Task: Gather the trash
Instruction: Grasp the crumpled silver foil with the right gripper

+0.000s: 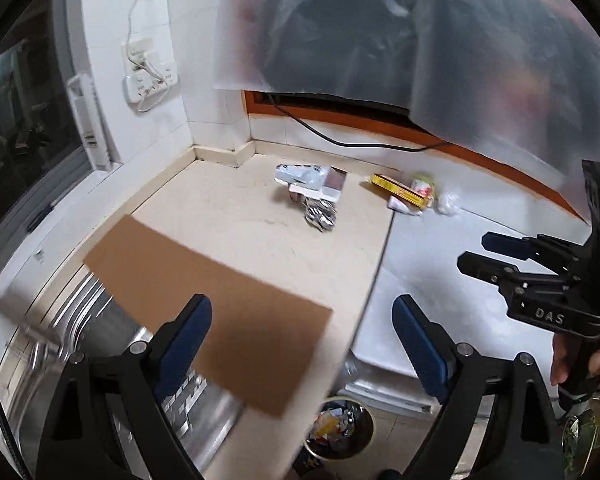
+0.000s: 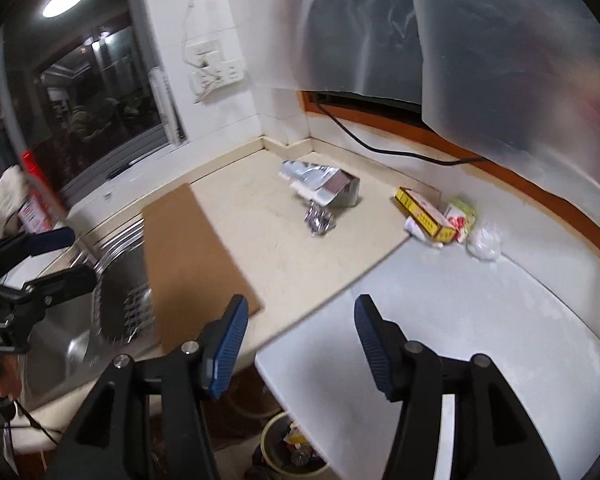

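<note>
- Step in hand, as I read it: between picks. Both tools hang over the front of the bench, nothing in either.
- Left tool point(image 1: 302, 344): blue pads spread wide, empty. Right tool point(image 2: 300, 344): pads also well apart, empty.
- Trash sits near the back of the cream stone bench point(image 1: 236, 232), in two clusters.
- Cluster one, near the back corner: a crumpled silver foil pouch with white carton point(image 2: 320, 184), and a small crushed foil wad point(image 2: 320, 222) just in front of it, touching or nearly so.
- Cluster two, at the back of the seam where the cream top meets the white bench section point(image 2: 480, 320): a long yellow cardboard box point(image 2: 424, 214), a red-and-green printed packet point(image 2: 462, 216) against its right side, a clear crumpled plastic wrap point(image 2: 486, 246) further right.
- Yellow box: lies flat, long axis diagonal, from the back wall toward the front-right; near end points at the seam.
- Foil pouch: long axis runs roughly along the back wall, open end to the right.
- Flat brown cardboard sheet point(image 1: 204, 304) lies at the front left, overhanging the steel sink point(image 2: 72, 344); long axis runs front to back.
- Round waste bin point(image 1: 340, 428) stands on the floor below the bench's front edge, already holding scraps.
- Next move, my call: reach to the back, square the pads across the yellow box's short side, close, carry to the bin.
- Risk: the foil wad is small and springy; could slip out of a wide grip.
</note>
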Motion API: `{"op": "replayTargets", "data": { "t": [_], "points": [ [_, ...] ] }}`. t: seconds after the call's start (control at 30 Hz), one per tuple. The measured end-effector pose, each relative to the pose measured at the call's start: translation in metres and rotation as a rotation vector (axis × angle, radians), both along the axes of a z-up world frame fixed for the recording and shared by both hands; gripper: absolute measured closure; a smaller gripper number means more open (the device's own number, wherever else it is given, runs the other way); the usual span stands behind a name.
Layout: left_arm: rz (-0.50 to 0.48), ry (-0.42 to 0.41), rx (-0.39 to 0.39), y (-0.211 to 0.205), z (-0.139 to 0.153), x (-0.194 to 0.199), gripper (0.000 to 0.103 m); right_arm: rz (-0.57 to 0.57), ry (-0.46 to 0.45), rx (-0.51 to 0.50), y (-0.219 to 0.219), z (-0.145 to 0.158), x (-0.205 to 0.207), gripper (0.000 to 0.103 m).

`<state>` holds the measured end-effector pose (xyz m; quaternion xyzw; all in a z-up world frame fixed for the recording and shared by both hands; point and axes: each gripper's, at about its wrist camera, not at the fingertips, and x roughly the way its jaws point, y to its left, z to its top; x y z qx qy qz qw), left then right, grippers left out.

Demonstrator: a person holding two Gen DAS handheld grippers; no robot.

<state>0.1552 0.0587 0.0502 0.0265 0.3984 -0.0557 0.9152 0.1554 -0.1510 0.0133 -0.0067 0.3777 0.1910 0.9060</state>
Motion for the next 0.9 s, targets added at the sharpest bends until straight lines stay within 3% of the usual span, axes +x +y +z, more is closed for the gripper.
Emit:
{"op": "replayTargets", "data": {
  "t": [0.27, 0.37, 0.63, 0.9],
  "points": [
    [-0.059, 0.122, -0.138, 0.043, -0.044, 0.122, 0.013, -0.041, 0.050, -0.037, 0.046, -0.032, 0.106, 0.047],
    [-0.070, 0.137, -0.160, 0.048, -0.059, 0.150, 0.013, -0.049, 0.060, -0.058, 0.060, -0.050, 0.138, 0.047],
    [-0.033, 0.152, -0.146, 0.052, -0.085, 0.181, 0.013, -0.036, 0.100, -0.081, 0.075, -0.106, 0.213, 0.047],
    [0.051, 0.186, -0.176, 0.051, -0.104, 0.202, 0.013, 0.052, 0.136, -0.073, 0.088, -0.141, 0.252, 0.047]
  ]
}}
